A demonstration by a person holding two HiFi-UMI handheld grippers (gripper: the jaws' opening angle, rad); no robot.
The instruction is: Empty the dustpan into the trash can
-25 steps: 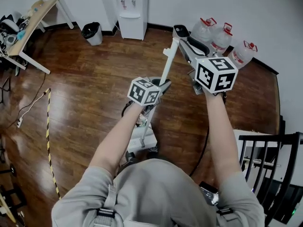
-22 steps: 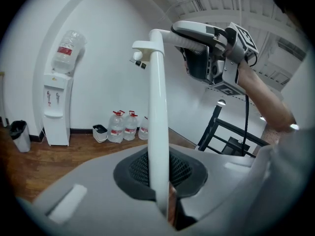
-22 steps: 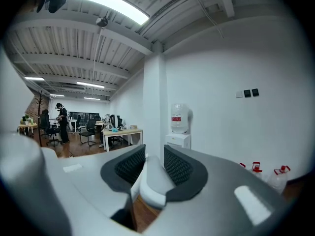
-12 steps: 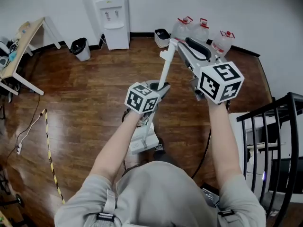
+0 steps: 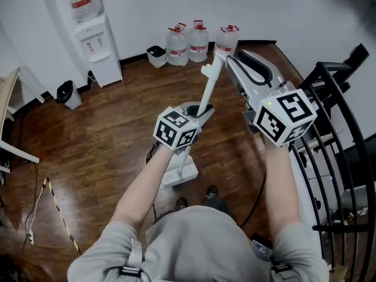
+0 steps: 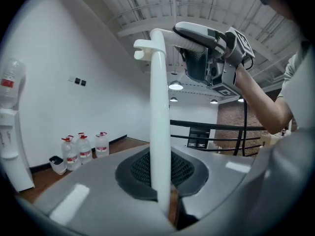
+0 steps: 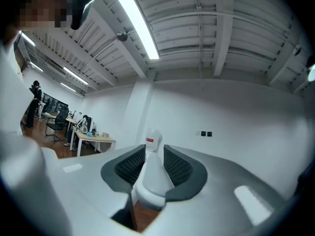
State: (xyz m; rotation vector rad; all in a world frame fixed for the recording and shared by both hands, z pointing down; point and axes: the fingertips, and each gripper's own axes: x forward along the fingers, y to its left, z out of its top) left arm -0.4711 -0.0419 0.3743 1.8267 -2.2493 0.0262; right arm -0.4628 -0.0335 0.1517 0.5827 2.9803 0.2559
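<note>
In the head view, the dustpan (image 5: pixel 178 172) is low by the person's shoes, well right of the water cooler (image 5: pixel 94 46) and nearer the person. Its white handle (image 5: pixel 207 90) slants up from it. The left claw (image 5: pixel 198 110) is clenched on the handle's middle, and the right claw (image 5: pixel 232 60) grasps its top end. A black trash can (image 5: pixel 69 94) stands just left of the cooler. A small bin (image 5: pixel 157 56) and three water bottles (image 5: pixel 198 40) stand to its right.

In the left gripper view, the handle (image 6: pixel 158 112) stands between the left claw's (image 6: pixel 160 168) jaws. They have just eased a touch yet pinch it. The right claw (image 6: pixel 184 31) holds the handle's top. The cooler (image 6: pixel 9 132) is at the far left, with the bottles (image 6: pixel 81 149) to its right.

In the right gripper view, the right claw's (image 7: pixel 153 154) jaws are partly apart and clamped on the handle (image 7: pixel 150 178). The cooler (image 7: pixel 152 140) shows just beyond the tips. A surface (image 7: pixel 96 140) stands to its left.
</note>
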